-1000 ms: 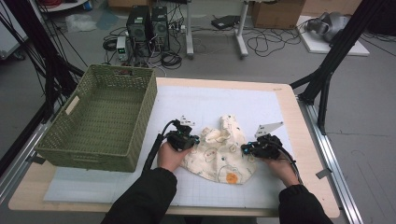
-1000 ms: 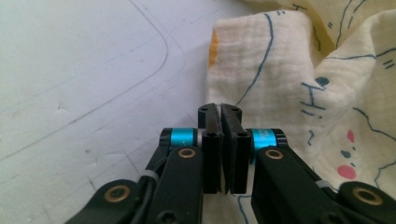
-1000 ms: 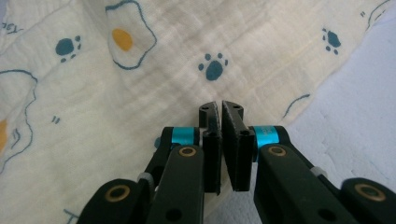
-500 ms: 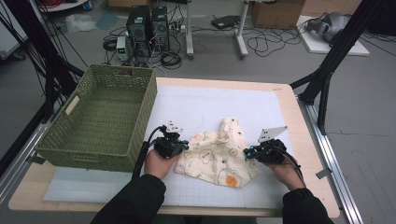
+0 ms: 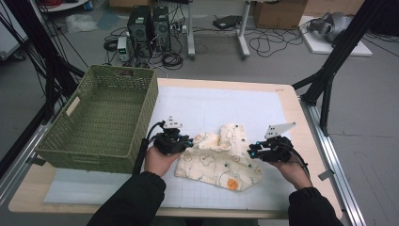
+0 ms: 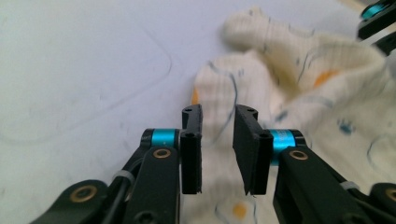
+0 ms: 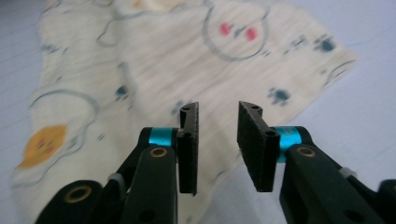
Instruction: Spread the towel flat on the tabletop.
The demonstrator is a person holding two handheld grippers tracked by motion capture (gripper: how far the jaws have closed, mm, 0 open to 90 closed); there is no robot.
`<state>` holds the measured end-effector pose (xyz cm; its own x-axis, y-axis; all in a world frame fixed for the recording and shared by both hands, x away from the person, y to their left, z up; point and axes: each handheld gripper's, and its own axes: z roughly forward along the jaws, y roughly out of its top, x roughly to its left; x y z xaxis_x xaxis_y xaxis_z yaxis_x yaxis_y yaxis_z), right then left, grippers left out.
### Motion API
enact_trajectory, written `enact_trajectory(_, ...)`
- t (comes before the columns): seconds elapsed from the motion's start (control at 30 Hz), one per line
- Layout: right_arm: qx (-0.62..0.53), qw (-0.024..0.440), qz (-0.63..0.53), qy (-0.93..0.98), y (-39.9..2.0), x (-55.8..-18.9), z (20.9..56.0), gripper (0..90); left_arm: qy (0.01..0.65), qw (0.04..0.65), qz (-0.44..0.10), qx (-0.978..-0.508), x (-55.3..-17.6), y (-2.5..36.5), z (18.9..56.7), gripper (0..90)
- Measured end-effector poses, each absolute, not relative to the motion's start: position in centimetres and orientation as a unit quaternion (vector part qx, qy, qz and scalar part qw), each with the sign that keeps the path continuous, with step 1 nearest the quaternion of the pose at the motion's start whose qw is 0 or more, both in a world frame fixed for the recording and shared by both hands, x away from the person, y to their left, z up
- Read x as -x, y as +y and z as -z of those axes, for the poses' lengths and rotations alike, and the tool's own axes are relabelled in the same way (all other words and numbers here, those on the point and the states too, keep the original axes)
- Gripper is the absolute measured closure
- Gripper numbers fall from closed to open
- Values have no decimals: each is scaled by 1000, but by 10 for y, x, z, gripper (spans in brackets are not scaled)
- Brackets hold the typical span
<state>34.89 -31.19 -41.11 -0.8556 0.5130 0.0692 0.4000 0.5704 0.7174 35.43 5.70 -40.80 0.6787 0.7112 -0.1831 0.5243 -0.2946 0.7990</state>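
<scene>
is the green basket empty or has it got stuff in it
Empty: the high view shows bare woven floor inside the green basket; the cloth lies on the table.

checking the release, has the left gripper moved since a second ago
Yes. The left gripper has slid left toward the green basket, off the cream cloth. Its jaws have just been opening, with nothing pinched between them.
</scene>
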Motion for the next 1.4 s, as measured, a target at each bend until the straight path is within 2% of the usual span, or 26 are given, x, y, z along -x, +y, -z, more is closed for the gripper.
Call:
enact_trajectory(0.23,-287,88,-380,875,-307,-384,419,585,397,458,-82,-791,-384,32,417,635)
enact_trajectory(0.4,-291,91,-372,877,-301,-396,430,578,410,416,-74,-808,-395,19,436,586)
enact_trajectory(0.5,-288,90,-357,884,-297,-400,438,621,399,405,-73,-819,-395,14,443,701)
enact_trajectory(0.57,-284,90,-359,884,-295,-401,439,745,401,403,-74,-819,-396,15,444,851)
enact_trajectory(0.63,-282,90,-362,884,-294,-401,439,842,413,403,-64,-814,-397,18,443,873)
enact_trajectory(0.67,-283,80,-364,884,-294,-402,440,863,412,395,-76,-818,-396,19,441,876)
enact_trajectory(0.73,-283,75,-363,884,-294,-402,439,871,413,396,-93,-815,-394,23,436,879)
enact_trajectory(0.83,-277,91,-364,885,-292,-401,431,874,422,419,-138,-792,-388,35,419,880)
enact_trajectory(1.0,-274,147,-390,867,-292,-399,401,874,451,462,-219,-732,-377,56,397,880)
enact_trajectory(1.07,-281,162,-395,860,-293,-401,394,868,460,462,-232,-722,-375,63,397,874)
enact_trajectory(1.13,-292,159,-386,861,-294,-404,397,856,478,453,-202,-725,-379,68,406,839)
enact_trajectory(1.17,-298,152,-379,863,-294,-405,402,805,481,447,-192,-729,-380,70,410,773)
enact_trajectory(1.2,-307,143,-375,863,-294,-407,406,703,484,442,-184,-733,-381,70,412,732)
enact_trajectory(1.23,-315,135,-374,862,-294,-408,408,676,484,440,-177,-735,-382,71,416,732)
enact_trajectory(1.3,-311,122,-372,866,-294,-407,413,693,481,437,-159,-743,-383,71,421,724)
enact_trajectory(1.4,-312,113,-375,866,-295,-404,420,616,483,419,-140,-756,-388,67,430,668)
